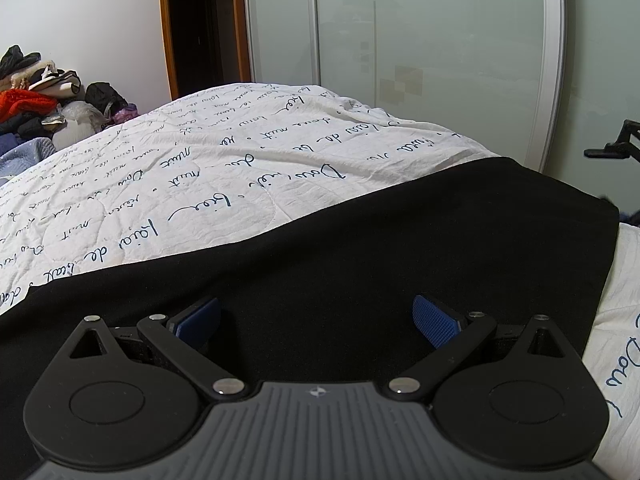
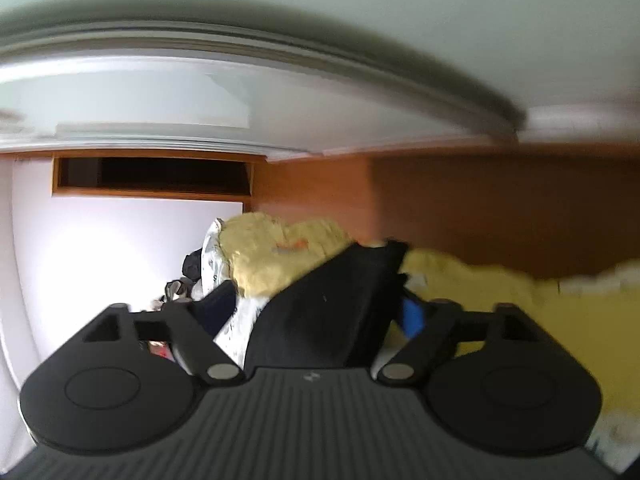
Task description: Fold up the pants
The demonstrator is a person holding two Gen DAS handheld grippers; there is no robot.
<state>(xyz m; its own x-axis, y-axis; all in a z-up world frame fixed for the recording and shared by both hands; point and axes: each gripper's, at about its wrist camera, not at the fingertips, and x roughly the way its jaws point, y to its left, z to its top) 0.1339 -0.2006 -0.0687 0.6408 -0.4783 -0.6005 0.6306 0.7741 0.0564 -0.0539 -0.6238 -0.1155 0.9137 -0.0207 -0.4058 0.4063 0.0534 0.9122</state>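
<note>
Black pants (image 1: pixel 360 248) lie flat across a white bedspread with dark script (image 1: pixel 200 152). My left gripper (image 1: pixel 316 320) hovers just over the pants, jaws wide apart, blue pads (image 1: pixel 434 320) showing, nothing between them. In the blurred, tilted right wrist view, my right gripper (image 2: pixel 320 320) has a fold of the black pants (image 2: pixel 332 304) between its fingers and holds it raised; a blue pad (image 2: pixel 412 316) shows at its right side. The right gripper's tip (image 1: pixel 612 146) shows at the far right edge of the left wrist view.
A pile of clothes (image 1: pixel 44 96) sits at the far left of the bed. A doorway (image 1: pixel 200 28) and frosted sliding wardrobe doors (image 1: pixel 420 52) stand behind. Yellow bedding (image 2: pixel 280 252) and a wooden surface (image 2: pixel 480 208) show in the right wrist view.
</note>
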